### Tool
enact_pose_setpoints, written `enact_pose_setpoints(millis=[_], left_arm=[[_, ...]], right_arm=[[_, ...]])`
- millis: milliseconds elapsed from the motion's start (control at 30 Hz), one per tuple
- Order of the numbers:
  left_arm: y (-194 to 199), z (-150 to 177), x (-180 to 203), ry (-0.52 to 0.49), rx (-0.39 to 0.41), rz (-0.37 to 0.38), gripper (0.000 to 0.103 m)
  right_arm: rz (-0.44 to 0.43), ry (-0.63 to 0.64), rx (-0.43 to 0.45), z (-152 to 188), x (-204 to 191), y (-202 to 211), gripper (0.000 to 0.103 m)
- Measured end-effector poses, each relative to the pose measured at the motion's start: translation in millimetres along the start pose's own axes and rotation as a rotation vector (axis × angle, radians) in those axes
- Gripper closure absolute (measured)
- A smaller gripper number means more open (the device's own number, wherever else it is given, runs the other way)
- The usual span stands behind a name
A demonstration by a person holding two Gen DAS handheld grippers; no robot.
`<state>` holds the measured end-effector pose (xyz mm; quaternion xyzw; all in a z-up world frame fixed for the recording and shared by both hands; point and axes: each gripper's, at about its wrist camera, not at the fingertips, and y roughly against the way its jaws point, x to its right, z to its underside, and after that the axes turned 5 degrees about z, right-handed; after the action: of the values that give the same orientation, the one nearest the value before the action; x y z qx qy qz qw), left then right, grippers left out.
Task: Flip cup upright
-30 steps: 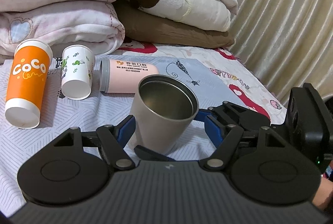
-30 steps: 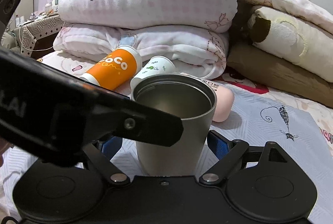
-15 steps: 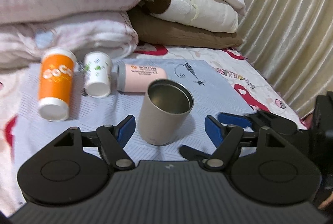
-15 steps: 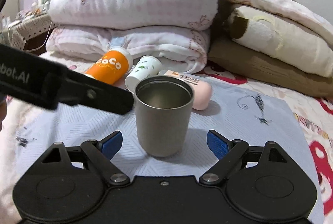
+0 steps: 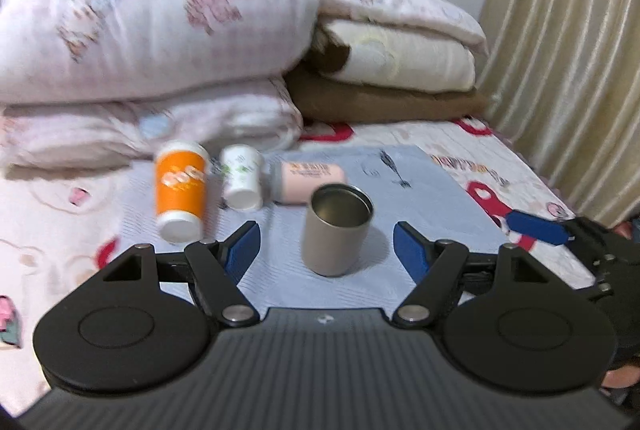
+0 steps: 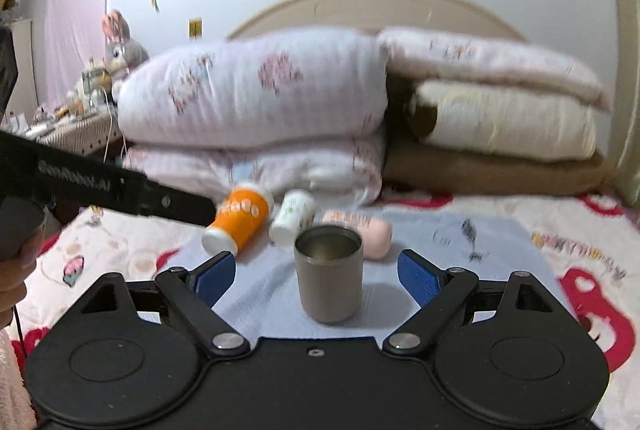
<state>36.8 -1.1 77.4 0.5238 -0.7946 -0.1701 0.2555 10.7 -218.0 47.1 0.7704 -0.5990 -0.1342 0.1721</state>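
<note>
A grey metal cup (image 5: 337,230) stands upright, mouth up, on a pale blue mat (image 5: 432,198); it also shows in the right wrist view (image 6: 329,278). My left gripper (image 5: 326,244) is open and empty, a little back from the cup. My right gripper (image 6: 316,278) is open and empty, also back from the cup. The right gripper's blue fingertips (image 5: 536,226) show at the right edge of the left wrist view. The left gripper's black body (image 6: 108,186) crosses the left of the right wrist view.
Behind the metal cup lie an orange paper cup (image 5: 182,196), a small white paper cup (image 5: 242,178) and a pink cup (image 5: 310,178), all on their sides. Folded quilts (image 5: 160,70) are stacked at the bed's head. A curtain (image 5: 568,50) hangs at the right.
Both grippers have pulled back and up from the metal cup, which stays upright on the mat. The cup looks smaller and farther in both views.
</note>
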Motion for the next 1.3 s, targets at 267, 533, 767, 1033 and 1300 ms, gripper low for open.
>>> enact_pose_setpoints(millis=[267,533,767,1033,1300], left_arm=[[47,17,12,0.017,0.071,-0.077,0.029],[64,43,15,0.037,0.114,-0.165,0.029],[60,59,16,0.038,0.093,-0.181,0.027],[54,68,16,0.037,0.077,-0.181,0.020],[49,71,12,0.038,0.084,-0.184,0.003]], right_arm=[[0.043,-0.013,0.152,-4,-2,47,0.012],[0.058,-0.011,0.233,7,-8,70,0.012],[0.060,-0.039,0.228,22,-11,74,0.010],[0.087,-0.031,0.225,26,-15,75,0.001],[0.145,-0.035,0.195,31,-15,67,0.000]])
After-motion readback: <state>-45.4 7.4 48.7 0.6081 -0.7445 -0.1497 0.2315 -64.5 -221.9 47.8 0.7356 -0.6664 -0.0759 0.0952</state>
